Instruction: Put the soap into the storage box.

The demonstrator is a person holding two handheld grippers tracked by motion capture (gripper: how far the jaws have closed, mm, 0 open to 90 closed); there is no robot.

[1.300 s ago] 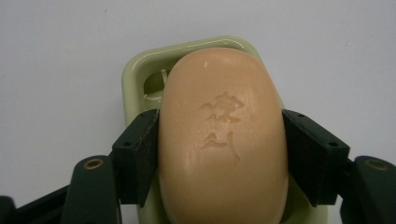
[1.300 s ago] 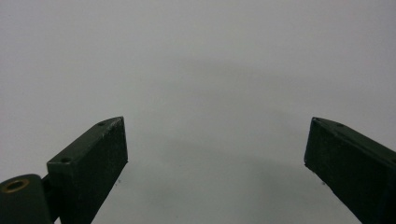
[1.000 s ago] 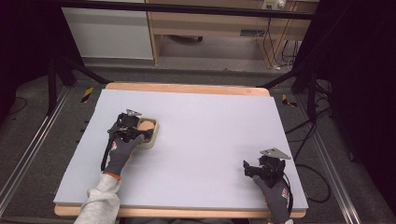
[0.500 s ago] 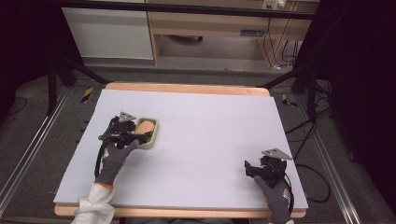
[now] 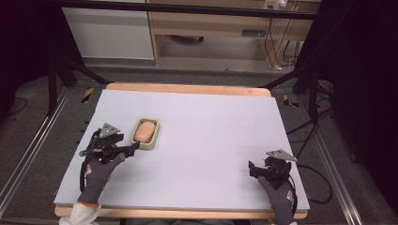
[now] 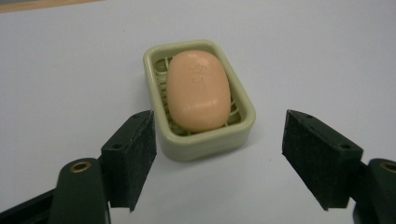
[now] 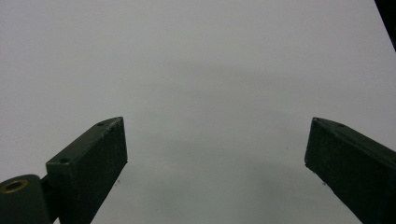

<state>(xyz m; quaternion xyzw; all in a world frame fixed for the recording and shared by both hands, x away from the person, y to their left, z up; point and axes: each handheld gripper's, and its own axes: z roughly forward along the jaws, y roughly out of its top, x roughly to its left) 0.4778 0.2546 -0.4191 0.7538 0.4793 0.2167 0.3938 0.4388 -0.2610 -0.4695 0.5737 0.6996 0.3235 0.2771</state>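
A peach oval soap bar [image 5: 144, 130] [image 6: 198, 90] lies in a pale green soap dish [image 5: 153, 140] [image 6: 210, 141] on the left part of the table. My left gripper [image 5: 124, 149] [image 6: 219, 161] stands open just short of the dish, its jaws wide apart and touching nothing. A gloved hand holds it from below left. My right gripper [image 5: 256, 168] [image 7: 215, 172] rests low near the table's front right corner, jaws spread wide over bare table surface.
The table top [image 5: 216, 126] is a pale lavender sheet on a wooden board [image 5: 187, 88]. Black frame legs and cables lie on the floor on both sides. A wooden cabinet [image 5: 211, 28] stands beyond the far edge.
My left gripper has drawn back toward the near left, away from the soap dish, leaving the soap in the dish. The right gripper has stayed almost still.
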